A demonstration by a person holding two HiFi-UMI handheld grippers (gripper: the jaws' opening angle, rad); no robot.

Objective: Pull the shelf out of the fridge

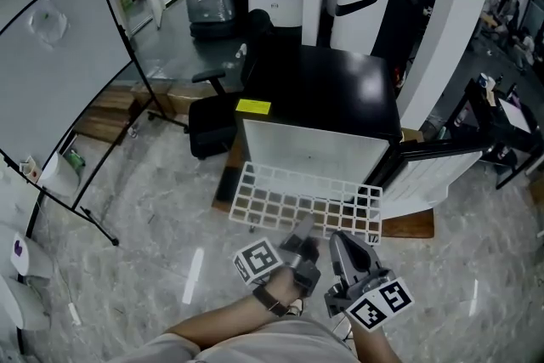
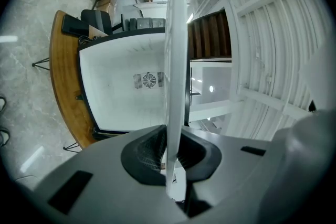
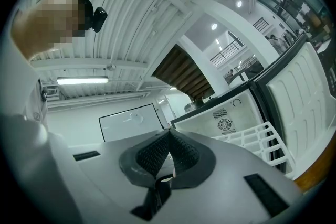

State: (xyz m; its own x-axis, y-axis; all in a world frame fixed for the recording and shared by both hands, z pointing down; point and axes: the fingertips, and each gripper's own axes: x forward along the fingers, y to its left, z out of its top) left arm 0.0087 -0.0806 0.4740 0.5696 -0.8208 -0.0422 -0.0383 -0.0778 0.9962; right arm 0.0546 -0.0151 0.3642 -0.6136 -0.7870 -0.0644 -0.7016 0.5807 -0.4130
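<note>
Left gripper (image 1: pixel 303 232) clamps the shelf (image 1: pixel 306 198) before the fridge (image 1: pixel 327 93), over marbled floor (image 1: pixel 153 208). Right gripper (image 1: pixel 342 249) is closed and empty; a whiteboard (image 1: pixel 59 72) stands left of the fridge.

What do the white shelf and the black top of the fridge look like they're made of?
The shelf looks like matte white plastic or coated wire: an open grid of flat bars. The fridge top is glossy black, perhaps painted metal or glass: it shows bright reflections.
</note>
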